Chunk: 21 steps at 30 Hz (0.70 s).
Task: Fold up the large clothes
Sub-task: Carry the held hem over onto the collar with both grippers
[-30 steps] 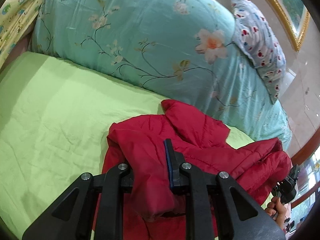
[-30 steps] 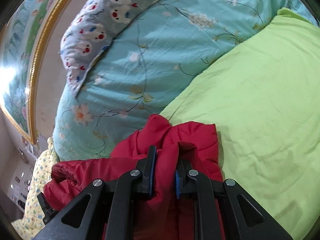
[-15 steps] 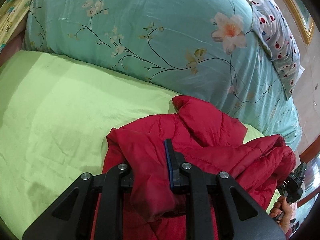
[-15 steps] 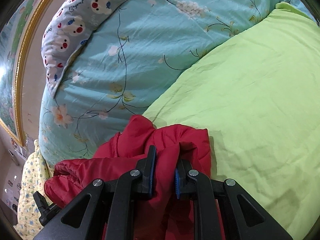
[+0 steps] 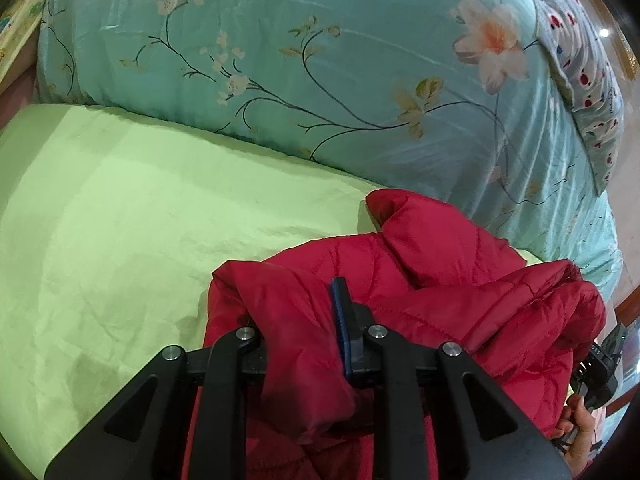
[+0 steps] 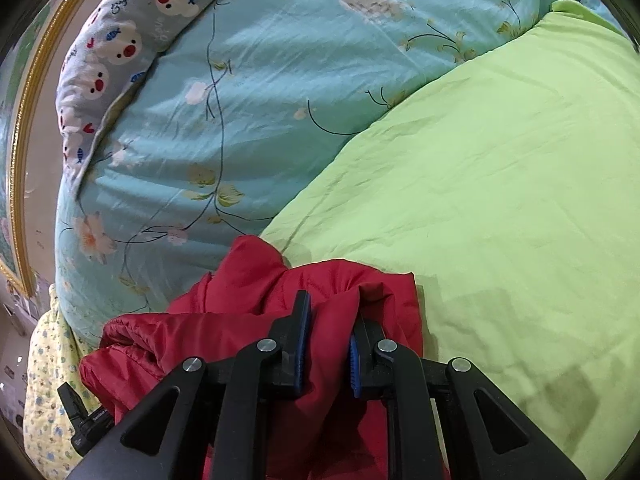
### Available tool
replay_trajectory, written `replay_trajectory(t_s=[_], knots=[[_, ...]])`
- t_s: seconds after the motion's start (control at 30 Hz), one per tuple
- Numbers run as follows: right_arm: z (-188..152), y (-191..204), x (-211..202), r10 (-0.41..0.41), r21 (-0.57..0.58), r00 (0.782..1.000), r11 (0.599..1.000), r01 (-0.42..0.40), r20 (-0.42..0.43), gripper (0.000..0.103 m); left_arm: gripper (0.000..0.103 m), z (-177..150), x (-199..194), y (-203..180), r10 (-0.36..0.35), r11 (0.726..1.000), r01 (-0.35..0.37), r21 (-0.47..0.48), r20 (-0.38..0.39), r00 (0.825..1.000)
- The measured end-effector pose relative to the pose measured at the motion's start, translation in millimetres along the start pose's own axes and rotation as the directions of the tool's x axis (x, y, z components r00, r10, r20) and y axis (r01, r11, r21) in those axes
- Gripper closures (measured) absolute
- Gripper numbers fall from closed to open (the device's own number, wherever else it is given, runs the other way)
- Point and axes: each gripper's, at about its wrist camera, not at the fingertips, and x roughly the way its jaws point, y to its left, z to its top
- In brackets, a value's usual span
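Right wrist view: soft, puffy, slippery red jacket (image 6: 248,320) is pinched between right gripper (image 6: 329,346) fingers; left gripper (image 5: 304,344) jaws are opening around bunched fabric, so thick seams are preferred.

Bed sheet (image 5: 132,216): lime green, lightly creased, spread flat across the foreground
Quilt (image 5: 320,72): teal, printed with branches and pale blossoms, heaped along the sheet's far edge
Pillow (image 6: 120,44): grey with white bear faces and red hearts, lying on top of the quilt
Frame (image 6: 24,120): gilt, on the wall behind, possibly a painting
Yellow cloth (image 6: 44,392): small blue print, beside the quilt's end
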Motion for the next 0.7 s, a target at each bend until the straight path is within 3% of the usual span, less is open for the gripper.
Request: replay_trajectory(t_s=[0.4, 0.7], knots=[[2, -6, 29, -0.044, 0.005, 0.999, 0.999, 0.044, -0.005, 0.088, 0.082, 6, 30, 1, 0.015, 1.0, -0.015, 0.014, -0.047, 0.999], [2, -10, 37, -0.039, 0.022, 0.999, 0.999, 0.039, -0.008, 0.088, 0.076, -4, -8, -3, 0.016, 1.0, -0.016, 0.02, 0.004, 1.0]])
